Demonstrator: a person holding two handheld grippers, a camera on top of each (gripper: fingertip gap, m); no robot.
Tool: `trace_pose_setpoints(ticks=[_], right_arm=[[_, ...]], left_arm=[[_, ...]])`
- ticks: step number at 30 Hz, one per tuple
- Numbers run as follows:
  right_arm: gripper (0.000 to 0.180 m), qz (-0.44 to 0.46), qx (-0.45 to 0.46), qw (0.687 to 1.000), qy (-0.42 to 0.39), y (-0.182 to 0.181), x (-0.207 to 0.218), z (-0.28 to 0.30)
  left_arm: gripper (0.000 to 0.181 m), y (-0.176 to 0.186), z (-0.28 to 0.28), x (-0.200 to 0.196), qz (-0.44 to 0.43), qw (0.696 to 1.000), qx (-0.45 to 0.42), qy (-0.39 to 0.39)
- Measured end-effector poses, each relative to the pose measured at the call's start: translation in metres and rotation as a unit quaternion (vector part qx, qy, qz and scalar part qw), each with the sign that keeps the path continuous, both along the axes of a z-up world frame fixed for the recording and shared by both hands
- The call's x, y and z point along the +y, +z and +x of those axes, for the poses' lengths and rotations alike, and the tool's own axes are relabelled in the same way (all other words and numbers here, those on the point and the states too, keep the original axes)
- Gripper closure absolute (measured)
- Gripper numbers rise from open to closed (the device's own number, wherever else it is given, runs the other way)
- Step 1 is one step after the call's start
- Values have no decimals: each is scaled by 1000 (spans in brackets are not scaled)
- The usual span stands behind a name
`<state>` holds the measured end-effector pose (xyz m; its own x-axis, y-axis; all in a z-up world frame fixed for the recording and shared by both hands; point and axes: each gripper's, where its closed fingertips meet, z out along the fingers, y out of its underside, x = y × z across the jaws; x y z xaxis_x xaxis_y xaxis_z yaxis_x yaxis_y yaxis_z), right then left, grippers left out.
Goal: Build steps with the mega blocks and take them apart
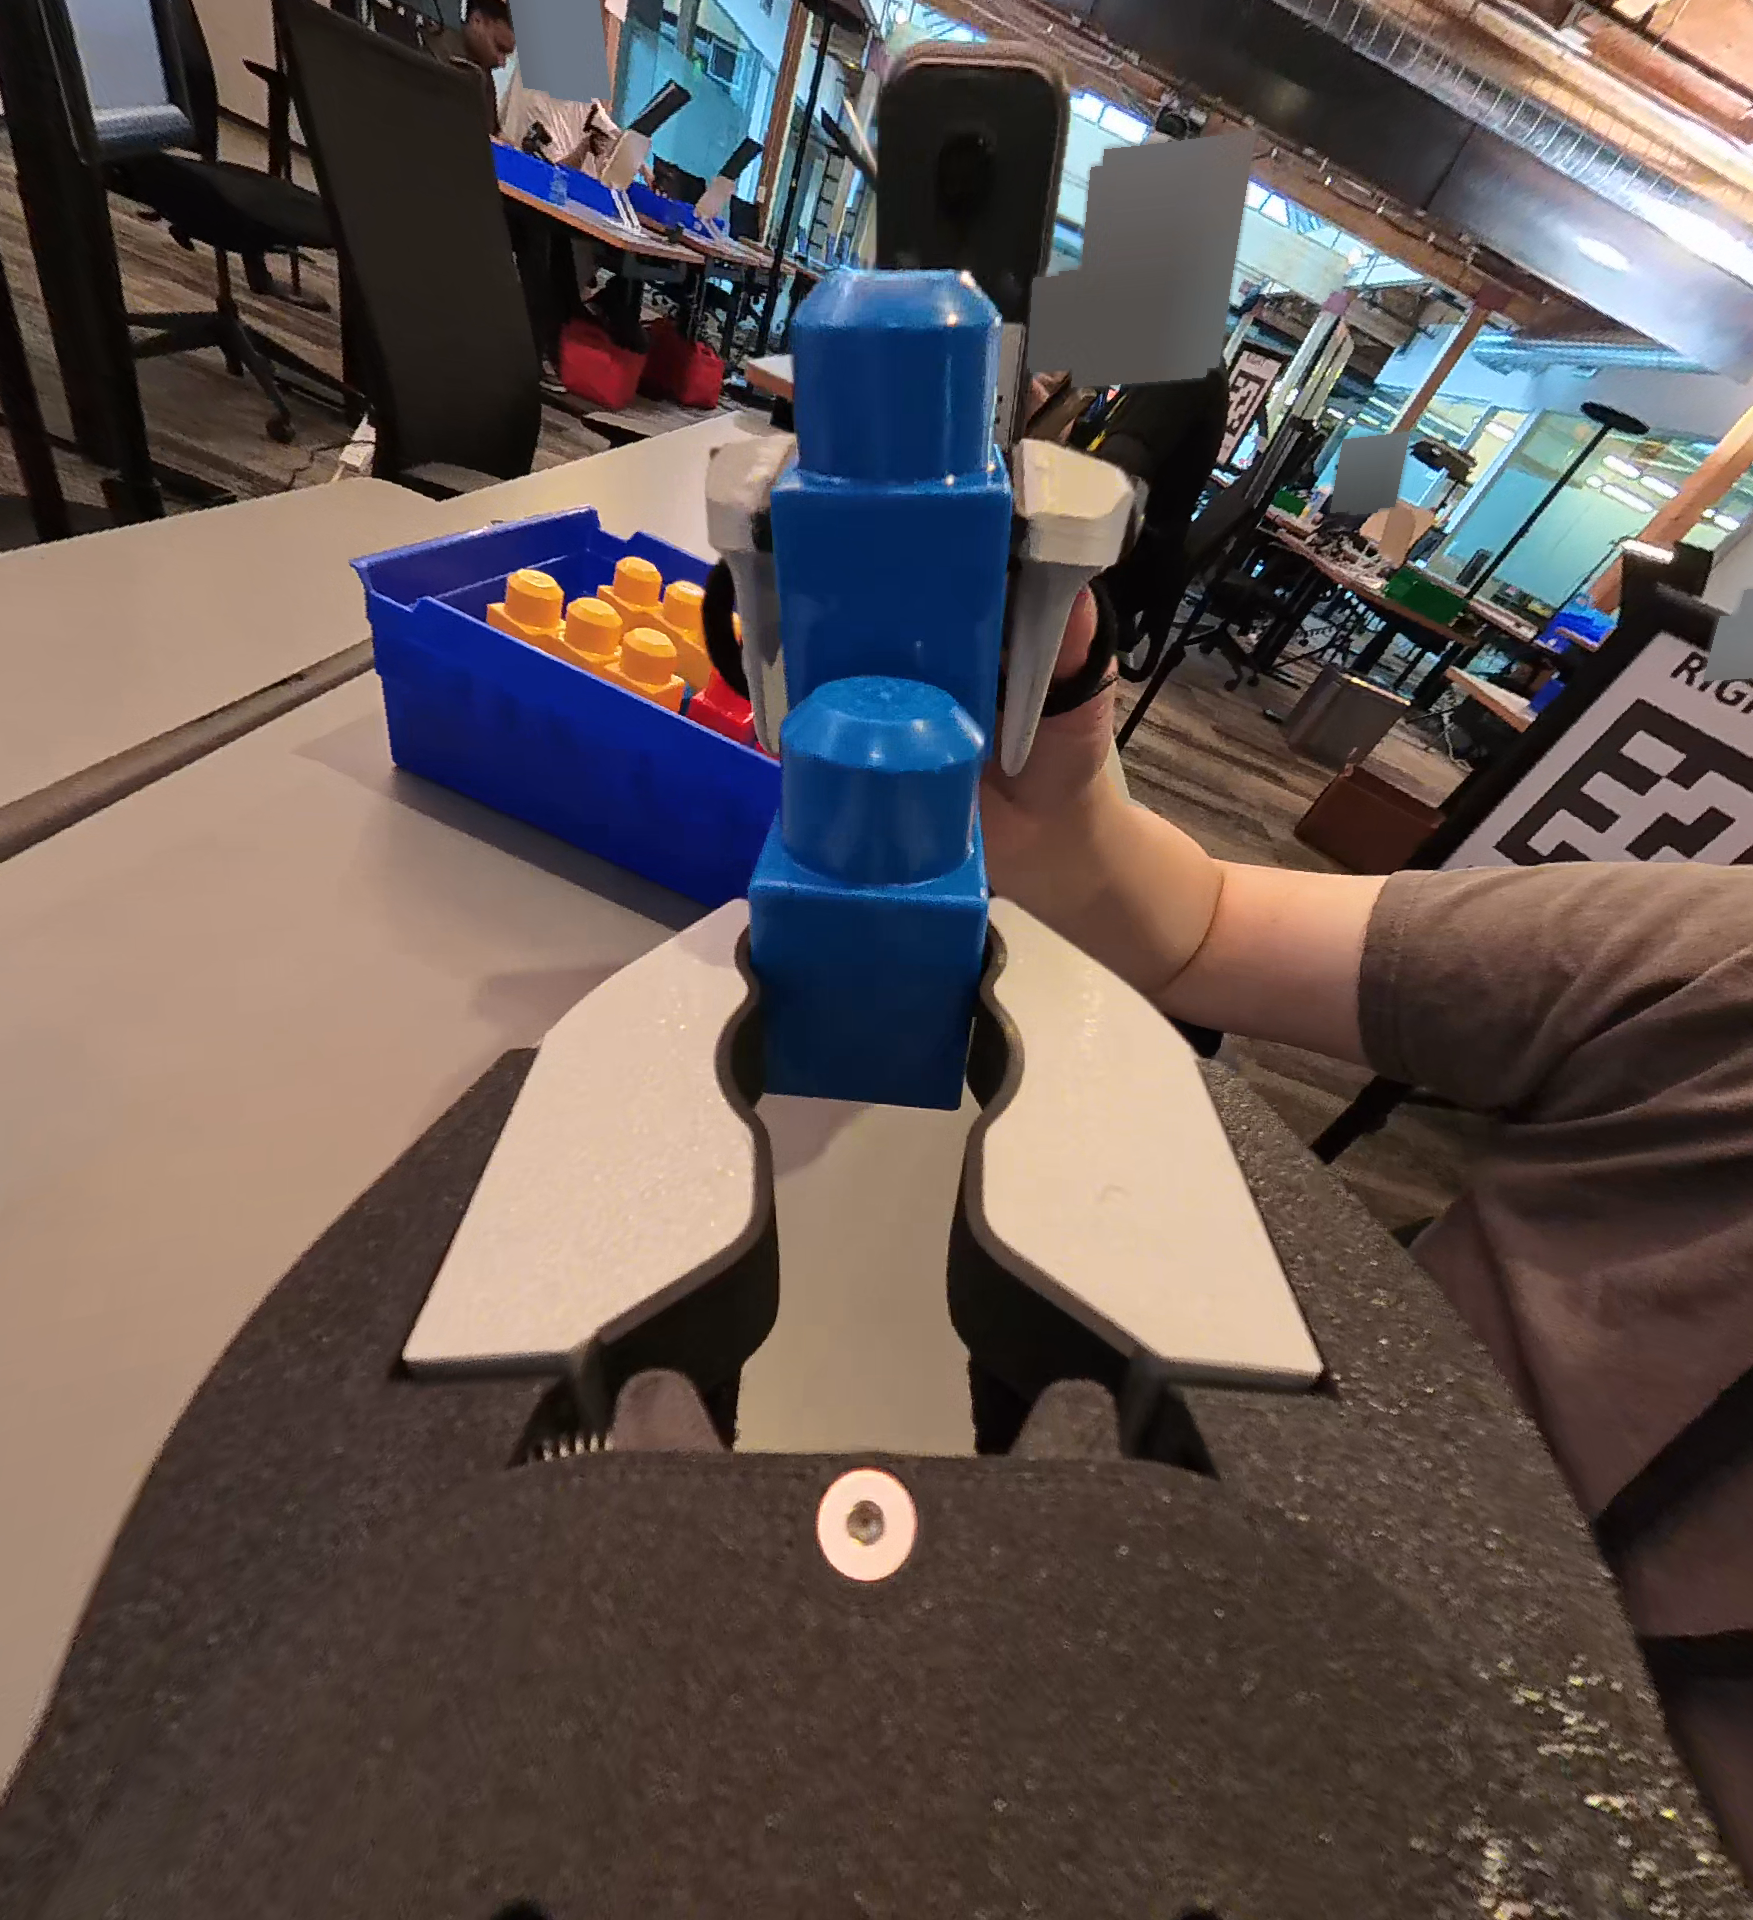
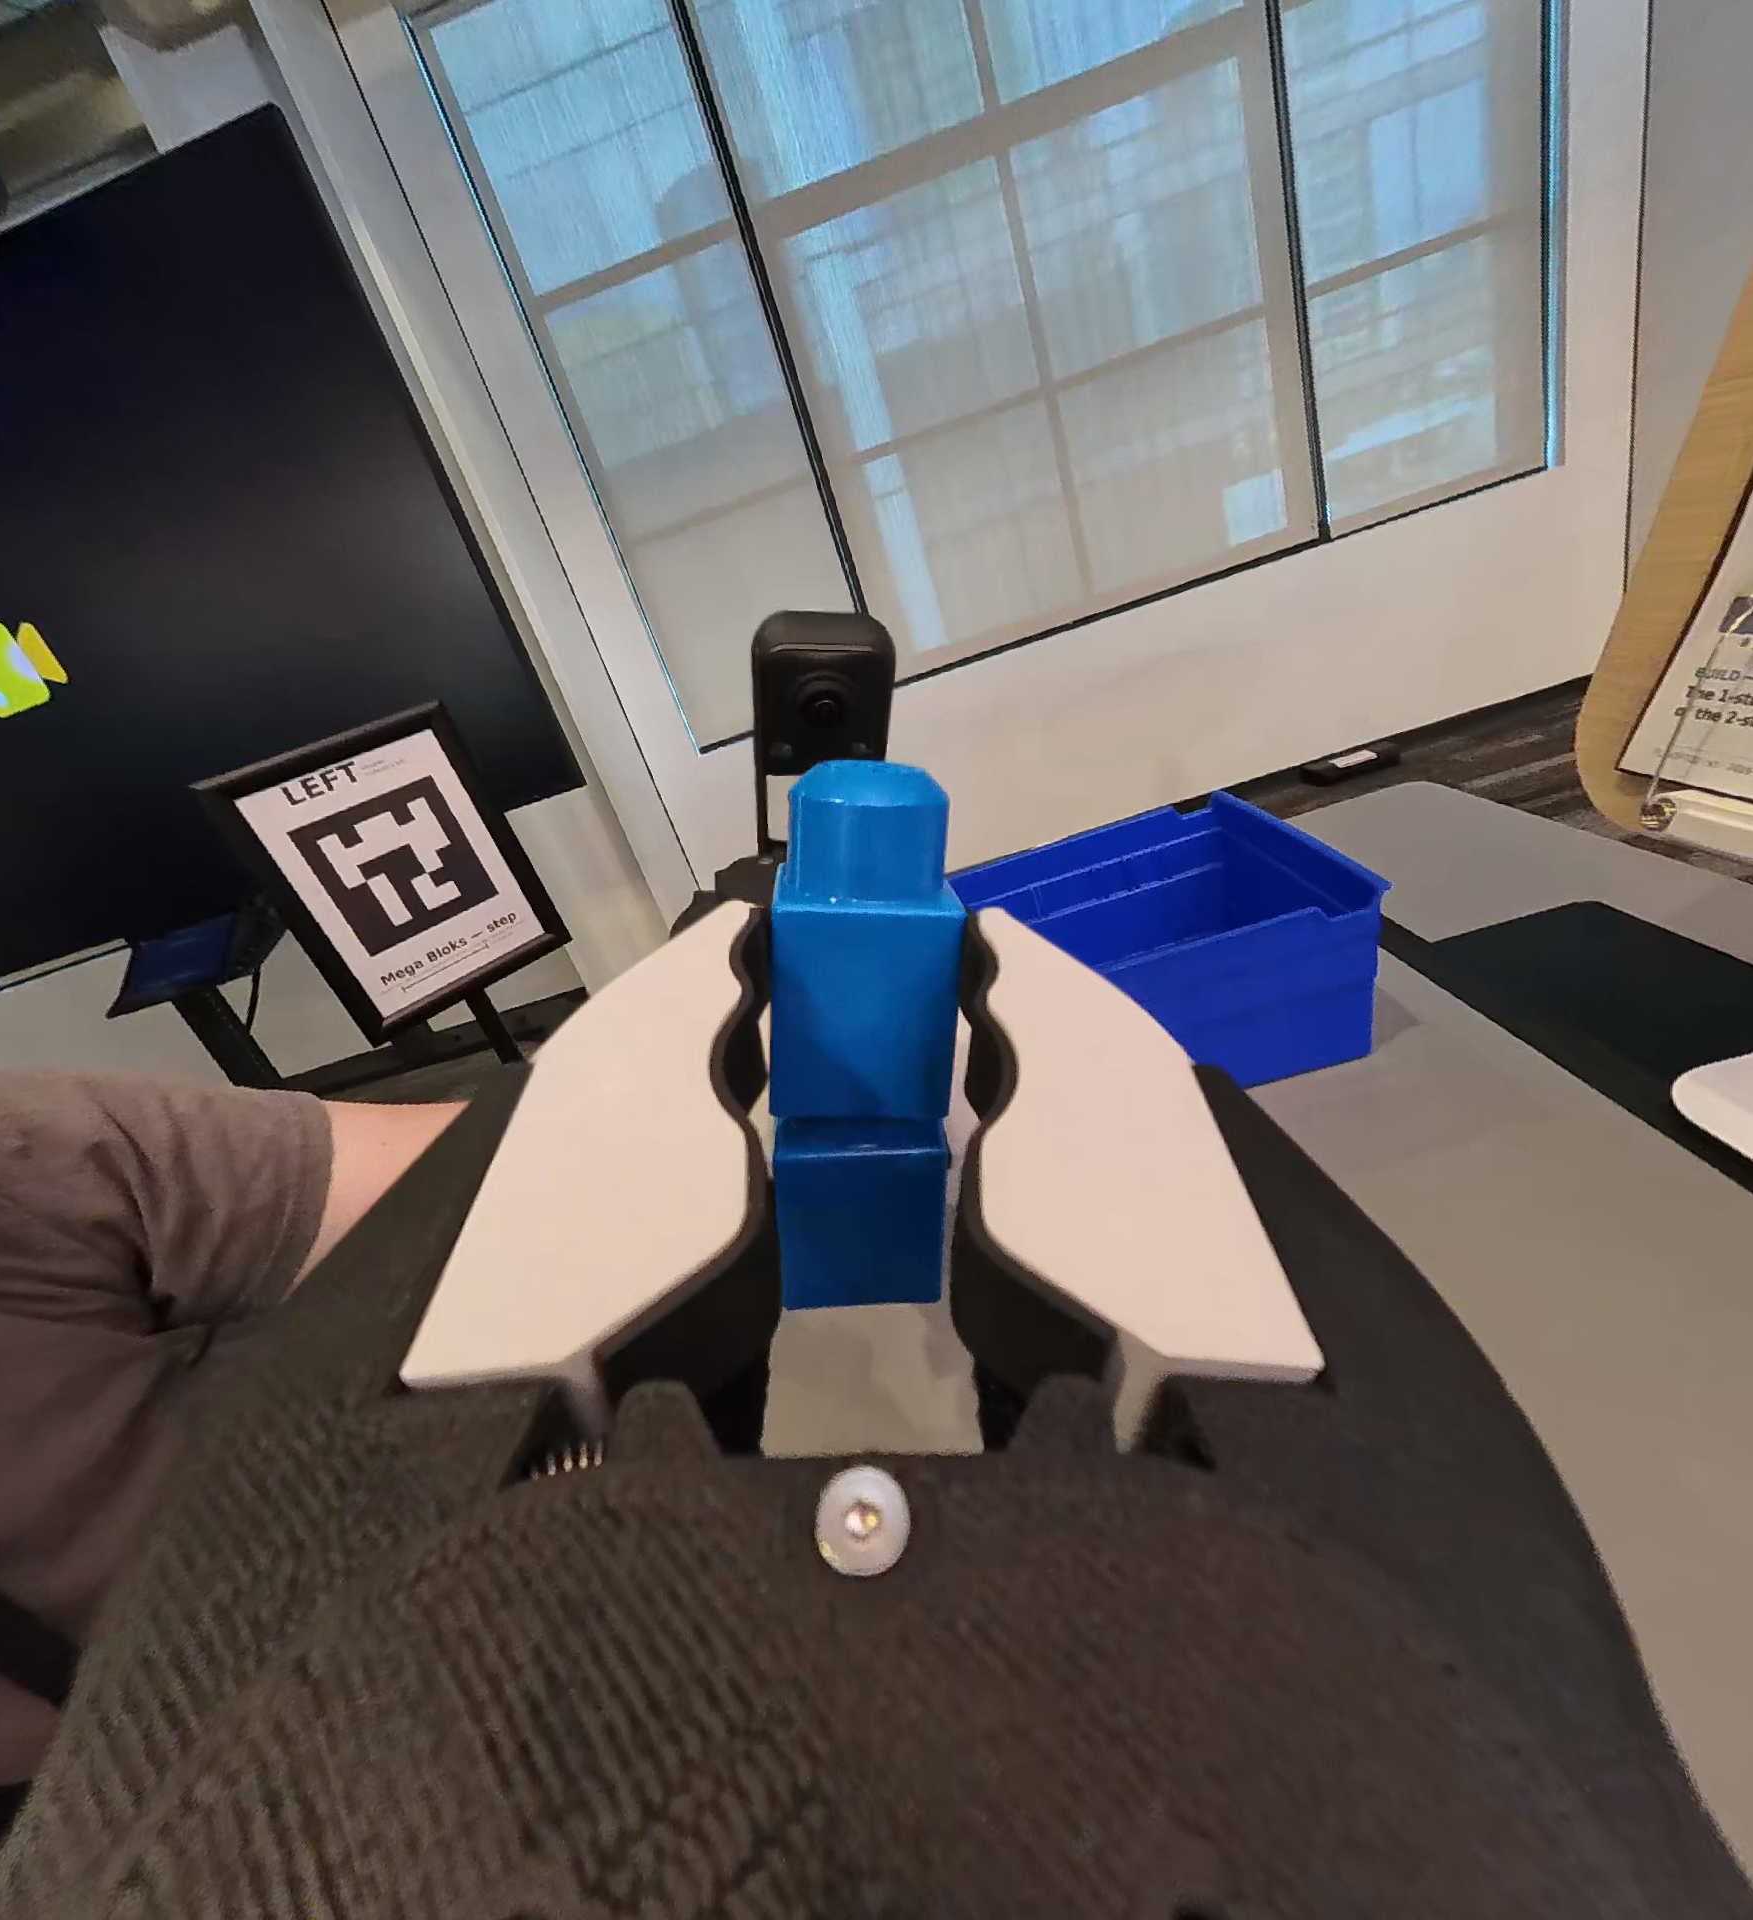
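Left gripper: the left gripper (image 1: 867, 1023) is clamped on a blue one-stud block (image 1: 867, 935), centre of the left wrist view, its stud pointing up.
Right gripper: the right gripper (image 2: 864, 1023) is clamped on a second blue one-stud block (image 2: 861, 966), centre of its own view; from the left wrist view it shows as the far gripper (image 1: 893, 707), squeezing the taller-looking blue piece (image 1: 893, 540).
Where the blocks meet: both are up in the air over the grey worktop (image 1: 176, 935). In the right wrist view a lower blue piece (image 2: 859, 1210) sits right under the held one; joined or only lined up, I can't tell.
Supply bin: a blue bin (image 1: 560, 727), centre left, holds yellow blocks (image 1: 602, 623) and a red one (image 1: 721, 712), untouched.
Other bin: a second blue bin (image 2: 1194, 925), right of centre, looks empty.
Progress: early or at a turning point, I'd say. No staircase stands on the worktop, and most blocks are waiting in the bin.
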<state>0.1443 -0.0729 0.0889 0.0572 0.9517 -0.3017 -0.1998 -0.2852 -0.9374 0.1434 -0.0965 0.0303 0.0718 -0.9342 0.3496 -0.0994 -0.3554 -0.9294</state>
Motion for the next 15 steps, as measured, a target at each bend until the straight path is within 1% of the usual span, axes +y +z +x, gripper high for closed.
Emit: trace_pose_setpoints(ticks=[9,12,15], right_arm=[[144,10,42,999,-21,7,-1,1],[144,12,39,999,-24,7,0,2],[144,15,38,999,-17,9,-2,1]], left_arm=[[145,10,-1,-2,-33,999,-39,-6],[146,15,-4,0,-32,998,-55,0],[145,15,-6,0,-15,999,-41,1]])
